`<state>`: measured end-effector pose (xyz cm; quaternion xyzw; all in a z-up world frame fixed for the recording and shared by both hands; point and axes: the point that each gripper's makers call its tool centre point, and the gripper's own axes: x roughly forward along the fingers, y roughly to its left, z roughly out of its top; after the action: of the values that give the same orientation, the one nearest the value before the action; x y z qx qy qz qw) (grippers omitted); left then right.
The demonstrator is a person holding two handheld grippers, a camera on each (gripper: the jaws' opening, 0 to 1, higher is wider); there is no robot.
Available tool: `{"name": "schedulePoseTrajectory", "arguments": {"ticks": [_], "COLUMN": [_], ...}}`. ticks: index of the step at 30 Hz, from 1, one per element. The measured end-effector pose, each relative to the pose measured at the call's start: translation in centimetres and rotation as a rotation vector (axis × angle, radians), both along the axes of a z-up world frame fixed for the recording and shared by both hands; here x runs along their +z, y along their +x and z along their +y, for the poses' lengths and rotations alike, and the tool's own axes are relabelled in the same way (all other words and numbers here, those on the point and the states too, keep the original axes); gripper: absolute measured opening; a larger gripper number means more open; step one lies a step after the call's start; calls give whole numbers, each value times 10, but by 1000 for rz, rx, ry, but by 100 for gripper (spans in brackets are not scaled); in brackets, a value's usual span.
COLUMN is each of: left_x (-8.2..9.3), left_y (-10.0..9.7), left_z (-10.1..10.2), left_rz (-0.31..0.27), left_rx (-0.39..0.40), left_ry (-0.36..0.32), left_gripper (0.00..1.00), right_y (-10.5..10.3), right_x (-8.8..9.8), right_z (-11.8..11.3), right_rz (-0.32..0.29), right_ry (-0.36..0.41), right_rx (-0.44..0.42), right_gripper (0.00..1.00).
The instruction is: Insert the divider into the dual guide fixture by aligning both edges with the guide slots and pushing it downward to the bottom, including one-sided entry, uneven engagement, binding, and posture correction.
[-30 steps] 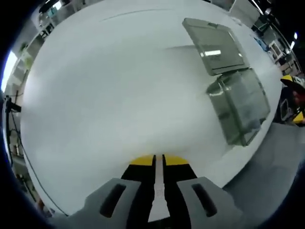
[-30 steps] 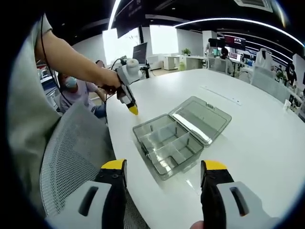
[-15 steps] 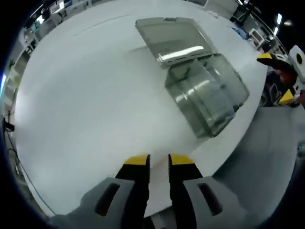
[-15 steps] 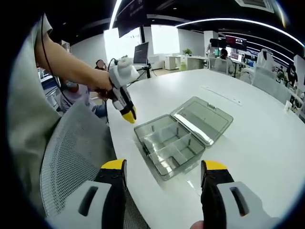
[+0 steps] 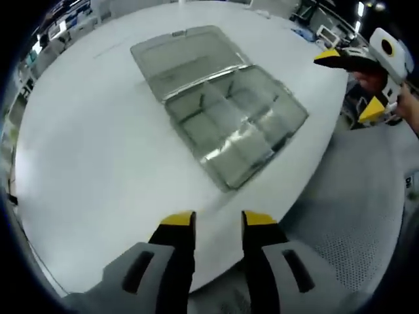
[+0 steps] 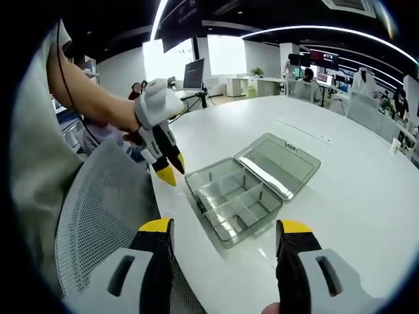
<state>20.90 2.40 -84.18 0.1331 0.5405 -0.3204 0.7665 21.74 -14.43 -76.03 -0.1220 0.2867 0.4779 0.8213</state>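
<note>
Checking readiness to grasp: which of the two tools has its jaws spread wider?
The right tool: a broad gap separates its yellow tips. The left tool shows a narrower gap.

Bare table (image 5: 98,150) around open box (image 5: 222,118)

No legible text, label, brand, number or sign found in either view. The monitors (image 6: 321,57) at the back of the room in the right gripper view show bright content, too small and blurred to read.
</note>
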Motion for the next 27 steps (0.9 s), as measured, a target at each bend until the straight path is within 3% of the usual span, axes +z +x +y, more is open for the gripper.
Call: {"name": "schedulePoseTrajectory", "arguments": {"ticks": [10, 27], "left_x": [-4, -14], "left_y": [-16, -21], "left_z": [-21, -29], "left_rz": [-17, -76], "left_rx": [-46, -86], "left_ry": [1, 74], "left_gripper": [36, 42], "right_y": [-1, -1], "right_x": [0, -1], "right_z": [-2, -5], "right_rz": [1, 0], "right_ry": [5, 12], "right_rx": [-6, -11], "right_gripper": [60, 60]}}
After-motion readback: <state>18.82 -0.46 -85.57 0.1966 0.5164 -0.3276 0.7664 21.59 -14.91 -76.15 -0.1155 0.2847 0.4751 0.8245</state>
